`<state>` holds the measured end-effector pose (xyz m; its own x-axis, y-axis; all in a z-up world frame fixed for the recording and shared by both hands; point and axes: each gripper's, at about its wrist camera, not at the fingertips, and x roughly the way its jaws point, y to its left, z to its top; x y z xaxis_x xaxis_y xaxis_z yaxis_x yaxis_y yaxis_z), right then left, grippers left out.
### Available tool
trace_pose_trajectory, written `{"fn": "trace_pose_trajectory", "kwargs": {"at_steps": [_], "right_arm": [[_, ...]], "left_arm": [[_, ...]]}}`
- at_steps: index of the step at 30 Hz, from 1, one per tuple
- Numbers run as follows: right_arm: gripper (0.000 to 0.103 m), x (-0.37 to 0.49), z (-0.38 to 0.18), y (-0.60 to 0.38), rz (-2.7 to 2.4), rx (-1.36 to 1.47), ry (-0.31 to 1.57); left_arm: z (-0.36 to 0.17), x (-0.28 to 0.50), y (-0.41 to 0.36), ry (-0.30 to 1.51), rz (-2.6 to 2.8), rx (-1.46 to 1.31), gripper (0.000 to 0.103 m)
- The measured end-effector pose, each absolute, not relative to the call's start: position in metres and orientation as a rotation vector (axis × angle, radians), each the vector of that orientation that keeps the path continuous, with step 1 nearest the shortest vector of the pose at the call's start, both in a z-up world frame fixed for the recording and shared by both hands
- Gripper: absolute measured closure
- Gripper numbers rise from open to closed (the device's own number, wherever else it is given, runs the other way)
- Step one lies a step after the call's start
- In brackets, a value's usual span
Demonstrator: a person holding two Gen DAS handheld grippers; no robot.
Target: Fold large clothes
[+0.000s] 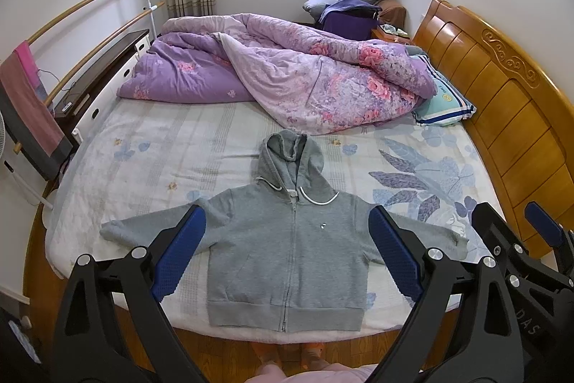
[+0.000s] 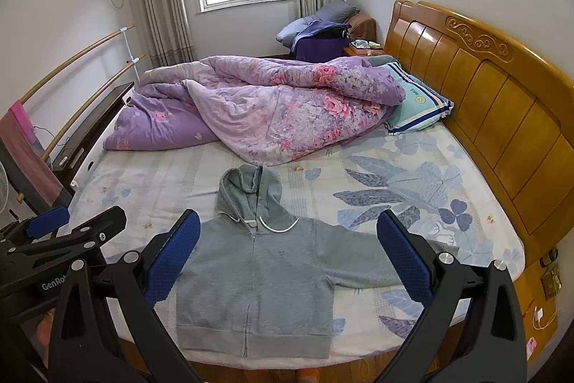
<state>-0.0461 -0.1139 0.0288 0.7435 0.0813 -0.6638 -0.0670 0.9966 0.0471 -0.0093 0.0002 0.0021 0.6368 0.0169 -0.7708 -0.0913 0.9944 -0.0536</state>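
Since soft and limp, better pinch hoodie (image 1: pixel 287 250) at sleeve cuff; left gripper (image 1: pixel 287 250) and right gripper (image 2: pixel 287 257) both wide, empty.

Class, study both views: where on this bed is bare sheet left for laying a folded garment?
Bare sheet lies left of the grey hoodie toward the bed edge, and right of its hood toward the headboard. The far half is crowded by the purple quilt.
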Motion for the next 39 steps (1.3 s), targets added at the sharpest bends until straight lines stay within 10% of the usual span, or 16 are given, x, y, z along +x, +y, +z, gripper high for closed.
{"fn": "trace_pose_trajectory", "kwargs": {"at_steps": [39], "right_arm": [[0.013,-0.055,0.029,-0.103,0.105,0.028,0.717]], "left_arm": [[-0.004,-0.014,0.003,0.895,0.055,-0.091,0.011]]}}
